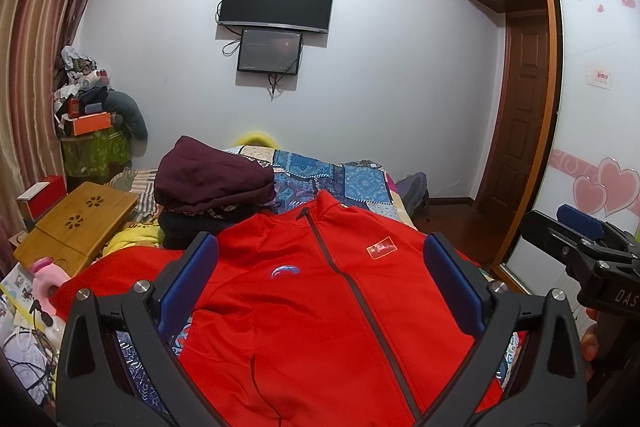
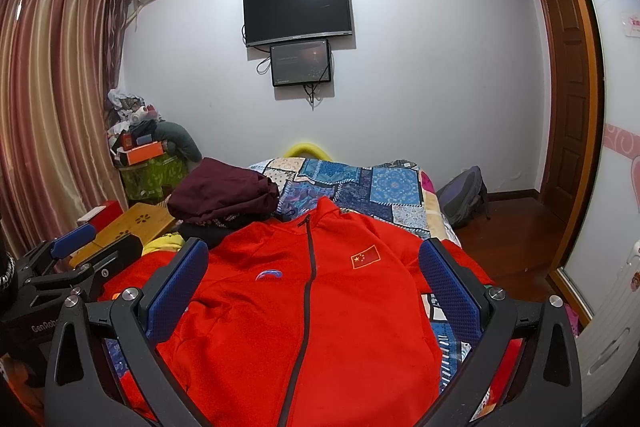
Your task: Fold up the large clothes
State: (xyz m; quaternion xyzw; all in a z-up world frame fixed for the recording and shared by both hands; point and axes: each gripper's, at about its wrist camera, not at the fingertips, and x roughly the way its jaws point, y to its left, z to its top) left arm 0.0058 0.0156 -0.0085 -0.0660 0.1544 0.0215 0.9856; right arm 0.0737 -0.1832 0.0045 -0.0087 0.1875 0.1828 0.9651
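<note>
1. A red zip jacket [image 1: 320, 307] is lying front-up and spread flat on the patchwork bedspread [image 1: 352, 183], collar toward the far wall; it is carrying a red flag patch with yellow stars [image 2: 365, 256] on one side of the chest and a blue-and-white swoosh logo [image 2: 267, 275] on the other.
2. My left gripper [image 1: 320, 287] is showing "GenRob…" on its body in the right wrist view; my right gripper [image 2: 314, 291] is showing "DAS" in the left.
3. I am holding both pairs of blue-padded fingers wide apart above the jacket, gripping nothing.
4. A folded maroon garment [image 1: 212, 179] is sitting beyond the collar.
</note>
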